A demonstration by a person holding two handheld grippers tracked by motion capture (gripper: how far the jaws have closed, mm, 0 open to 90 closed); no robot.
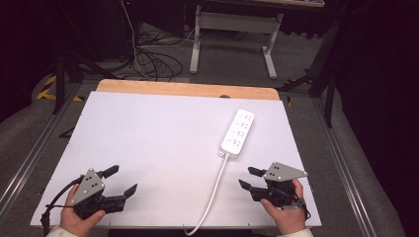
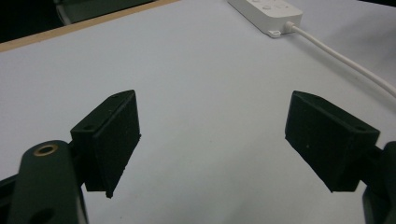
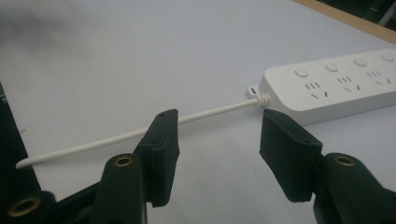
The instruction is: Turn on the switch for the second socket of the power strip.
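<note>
While both arms rest low at the near edge of the desk (image 1: 148,128), we see the left claw (image 1: 118,180) held in the person's left hand (image 1: 81,219) with its jaws spread wide and nothing between them. In the left gripper view that claw (image 2: 212,140) hangs over bare white surface, and the power strip (image 2: 266,11) lies well ahead of it and off to its right, with the white cable (image 2: 345,60) running back past the right jaw.

We see the right claw (image 1: 248,177) in the person's right hand (image 1: 286,217), its jaws also apart and holding nothing. The power strip (image 1: 238,132) lies ahead of this claw, near it, and its cable (image 1: 215,192) trails back just to the claw's left toward the desk's near edge. In the right gripper view the claw (image 3: 217,154) points at the strip's cable end: the power strip (image 3: 336,84) sits beyond the right jaw, and the cable (image 3: 116,137) passes behind the left jaw. We cannot tell whether the jaw touches the cable.
</note>
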